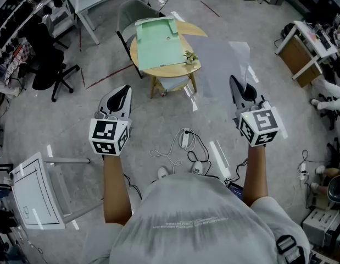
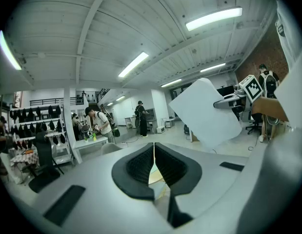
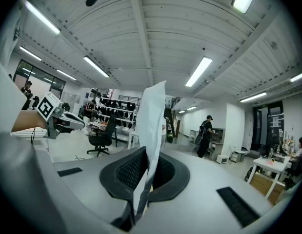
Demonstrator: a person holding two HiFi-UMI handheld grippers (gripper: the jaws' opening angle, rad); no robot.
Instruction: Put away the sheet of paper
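A white sheet of paper (image 1: 227, 65) hangs in the air in front of me, pinched at its near edge by my right gripper (image 1: 237, 86). In the right gripper view the sheet (image 3: 151, 130) stands edge-on between the shut jaws of that gripper (image 3: 147, 179). The left gripper view shows the sheet (image 2: 205, 115) to the right. My left gripper (image 1: 123, 94) is held level beside it, holding nothing, and its pads (image 2: 153, 165) stand together with only a thin slit between them. Ahead stands a round wooden table (image 1: 180, 69) carrying a light green folder (image 1: 157, 42).
A small plant (image 1: 190, 56) sits on the table's right edge, and a grey chair (image 1: 131, 12) stands behind it. Cables and a power strip (image 1: 185, 139) lie on the floor near my feet. A black office chair (image 1: 48, 65) is at the left, desks (image 1: 304, 51) at the right.
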